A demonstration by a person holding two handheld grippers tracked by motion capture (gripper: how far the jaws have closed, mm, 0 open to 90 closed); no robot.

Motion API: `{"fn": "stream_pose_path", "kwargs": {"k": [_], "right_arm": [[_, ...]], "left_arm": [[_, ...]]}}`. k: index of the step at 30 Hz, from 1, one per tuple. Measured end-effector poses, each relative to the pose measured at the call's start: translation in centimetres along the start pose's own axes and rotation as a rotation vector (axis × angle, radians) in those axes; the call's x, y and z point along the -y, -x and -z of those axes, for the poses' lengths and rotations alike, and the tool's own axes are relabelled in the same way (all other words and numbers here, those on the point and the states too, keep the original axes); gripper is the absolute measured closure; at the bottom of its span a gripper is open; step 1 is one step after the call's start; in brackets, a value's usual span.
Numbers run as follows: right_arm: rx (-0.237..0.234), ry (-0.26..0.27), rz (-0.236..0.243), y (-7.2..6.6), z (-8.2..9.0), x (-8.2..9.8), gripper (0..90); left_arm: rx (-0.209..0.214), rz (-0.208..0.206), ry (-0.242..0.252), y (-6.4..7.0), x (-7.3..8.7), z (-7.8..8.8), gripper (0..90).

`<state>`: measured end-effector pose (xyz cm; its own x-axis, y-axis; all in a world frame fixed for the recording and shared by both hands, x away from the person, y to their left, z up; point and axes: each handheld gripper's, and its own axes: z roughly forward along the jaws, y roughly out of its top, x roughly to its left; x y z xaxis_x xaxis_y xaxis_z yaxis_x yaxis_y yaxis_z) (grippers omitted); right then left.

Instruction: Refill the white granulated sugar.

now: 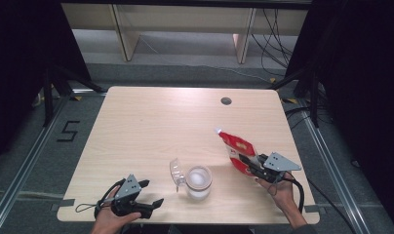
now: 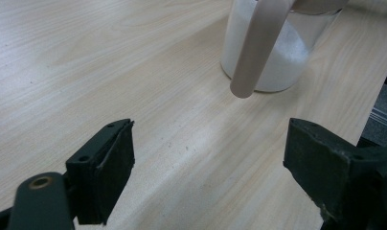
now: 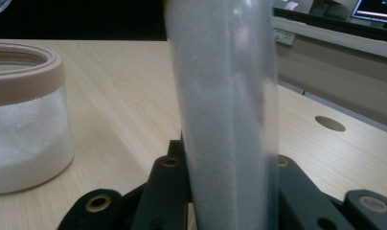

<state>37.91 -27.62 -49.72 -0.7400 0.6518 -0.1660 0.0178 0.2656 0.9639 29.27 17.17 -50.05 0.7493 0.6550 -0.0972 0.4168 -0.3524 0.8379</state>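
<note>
A clear jar (image 1: 199, 183) part-filled with white powder stands near the table's front edge, its hinged lid (image 1: 175, 172) swung open to the left. A red and white spouted pouch (image 1: 236, 147) is held tilted right of the jar, spout up and away, with my right gripper (image 1: 246, 162) shut on its lower part. In the right gripper view the pouch (image 3: 225, 96) rises between the jaws and the jar (image 3: 24, 129) sits at left. My left gripper (image 1: 153, 192) rests open at the front left. Ahead of its spread fingers (image 2: 105, 167) are the jar (image 2: 278, 62) and the hanging lid (image 2: 256, 48).
The light wooden table (image 1: 151, 126) has a round cable hole (image 1: 226, 101) near its far edge. Dark floor with rails surrounds it, and cables trail at the back right. A person's hands hold both grippers at the front edge.
</note>
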Motion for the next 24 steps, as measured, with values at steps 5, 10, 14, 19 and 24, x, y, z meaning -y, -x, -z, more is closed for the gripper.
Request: {"fn": "stream_pose_path", "kwargs": {"k": [5,10,14,19,24], "right_arm": [[-0.005,-0.02,-0.02,0.06,0.36,0.03,78.6],[0.013,-0.021,-0.061,0.11,0.58,0.08,78.1],[0.026,-0.047,-0.08,-0.04,0.75,0.1,77.0],[0.025,-0.056,-0.093,0.07,0.87,0.19,76.6],[0.05,-0.068,-0.099,0.04,0.96,0.21,75.2]], "left_arm": [[0.003,0.004,0.01,0.06,0.01,-0.06,17.4],[0.0,0.001,0.002,0.04,-0.01,-0.01,17.4],[0.002,0.006,0.015,0.07,0.03,-0.1,17.4],[-0.005,0.003,0.013,0.05,0.01,-0.03,17.4],[-0.004,-0.027,0.019,-0.05,-0.01,0.0,17.4]]}}
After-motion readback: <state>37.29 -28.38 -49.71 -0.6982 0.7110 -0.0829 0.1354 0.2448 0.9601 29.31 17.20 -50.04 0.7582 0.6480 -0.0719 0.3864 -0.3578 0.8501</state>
